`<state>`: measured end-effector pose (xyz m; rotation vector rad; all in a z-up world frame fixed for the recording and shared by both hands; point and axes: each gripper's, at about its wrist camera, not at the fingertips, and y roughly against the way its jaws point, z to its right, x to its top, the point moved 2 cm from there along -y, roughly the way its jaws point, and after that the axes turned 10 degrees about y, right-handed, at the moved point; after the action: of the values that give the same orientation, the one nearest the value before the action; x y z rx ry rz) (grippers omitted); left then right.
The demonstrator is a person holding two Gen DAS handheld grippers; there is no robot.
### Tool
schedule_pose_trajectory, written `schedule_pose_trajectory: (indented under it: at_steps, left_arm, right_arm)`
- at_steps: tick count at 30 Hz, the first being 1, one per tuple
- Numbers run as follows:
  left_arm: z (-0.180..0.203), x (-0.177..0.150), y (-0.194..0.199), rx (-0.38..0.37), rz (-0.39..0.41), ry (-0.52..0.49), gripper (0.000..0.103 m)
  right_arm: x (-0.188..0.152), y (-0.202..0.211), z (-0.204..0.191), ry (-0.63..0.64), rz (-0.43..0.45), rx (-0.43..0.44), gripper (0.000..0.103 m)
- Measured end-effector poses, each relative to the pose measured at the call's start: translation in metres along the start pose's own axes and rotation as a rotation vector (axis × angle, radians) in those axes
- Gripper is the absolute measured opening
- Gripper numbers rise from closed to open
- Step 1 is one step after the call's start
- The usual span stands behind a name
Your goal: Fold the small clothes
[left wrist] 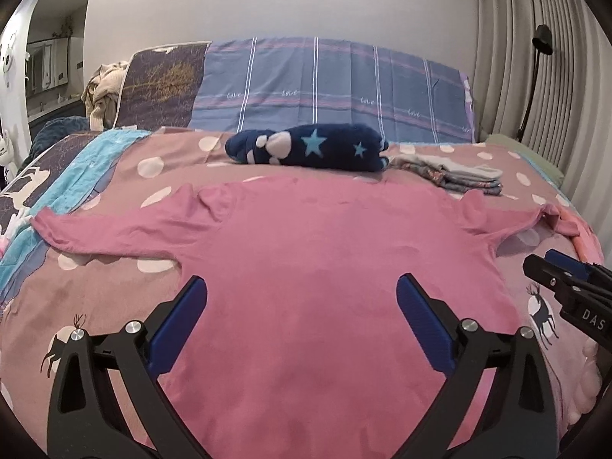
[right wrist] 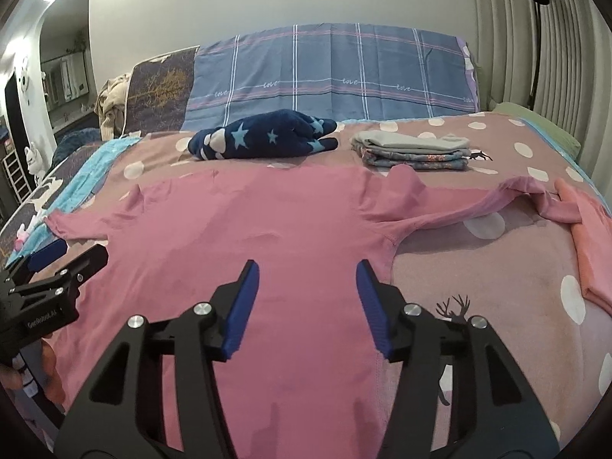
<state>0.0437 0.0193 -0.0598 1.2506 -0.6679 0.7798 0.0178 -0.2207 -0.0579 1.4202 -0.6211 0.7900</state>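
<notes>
Shirt (left wrist: 325,267) lay flat on the bed (left wrist: 114,298), sleeves spread, nothing folded yet, so you were at the first fold (my read). Your left gripper (left wrist: 302,298) was wide open over the lower body, empty. Right gripper (right wrist: 308,287) was also open and empty, over the shirt's right edge. The next move likely needed a sleeve pinched and brought inward.

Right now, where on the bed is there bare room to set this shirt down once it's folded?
Free: the dotted duvet right of the pink shirt, bordered by its right sleeve and the salmon garment. A smaller patch lies under the left sleeve. Crowded: the far strip, with the navy star fleece and folded stack.
</notes>
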Motion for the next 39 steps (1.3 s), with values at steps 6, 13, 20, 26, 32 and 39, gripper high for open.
schedule_pose_trajectory:
  at_steps: [6,13,20,26,32,39]
  left_arm:
    - [-0.010,0.003,-0.005,-0.016,-0.029,0.005,0.097]
    - [-0.023,0.005,-0.011,-0.023,-0.069,0.036,0.079]
    - [-0.029,0.008,-0.015,-0.001,-0.068,0.045,0.080]
    - [-0.084,0.025,-0.031,0.069,-0.102,0.136,0.079]
    - [-0.224,0.049,-0.062,0.285,-0.154,0.356,0.036]
    - [-0.368,0.074,-0.086,0.441,-0.131,0.671,0.050]
  right_arm:
    - [0.000,-0.001,-0.002,0.029,0.036,-0.010,0.038]
    - [-0.001,-0.007,-0.004,0.011,0.021,0.028,0.035]
    - [0.000,-0.012,-0.008,0.027,0.000,0.028,0.040]
    - [0.002,-0.018,-0.006,0.039,-0.019,0.026,0.049]
    - [0.008,-0.026,-0.006,0.050,-0.029,0.024,0.056]
    - [0.016,-0.036,-0.011,0.072,-0.049,0.015,0.061]
